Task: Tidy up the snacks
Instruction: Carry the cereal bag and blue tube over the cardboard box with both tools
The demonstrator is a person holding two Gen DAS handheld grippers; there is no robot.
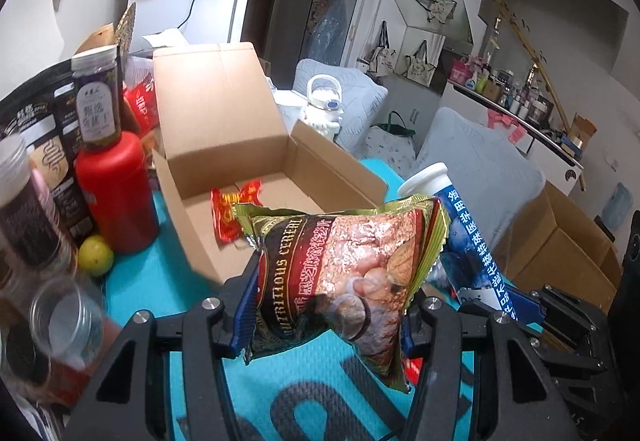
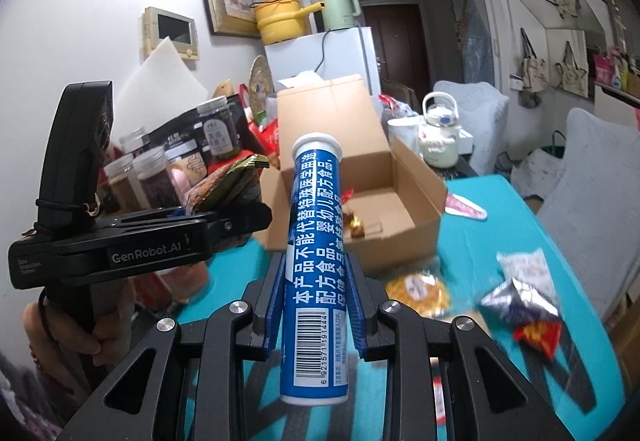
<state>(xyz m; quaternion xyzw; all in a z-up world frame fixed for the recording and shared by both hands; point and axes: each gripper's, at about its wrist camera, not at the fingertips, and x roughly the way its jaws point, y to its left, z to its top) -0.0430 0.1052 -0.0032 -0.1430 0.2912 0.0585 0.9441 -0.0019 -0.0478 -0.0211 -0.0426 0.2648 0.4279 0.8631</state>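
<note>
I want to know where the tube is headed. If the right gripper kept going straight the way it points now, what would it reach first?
Most likely the open cardboard box. The right gripper, jaws shut on the blue tube, points at its near wall and interior, where a small wrapped snack lies. Nothing else seems to lie between, though depth is uncertain.

Each camera sat just behind its own fingers, tilted down over the teal counter toward the open cardboard box and the far wall. The left view looked from close by the box's near left corner. The right view stood further right. Both shared the box, the white fridge and the jars.
</note>
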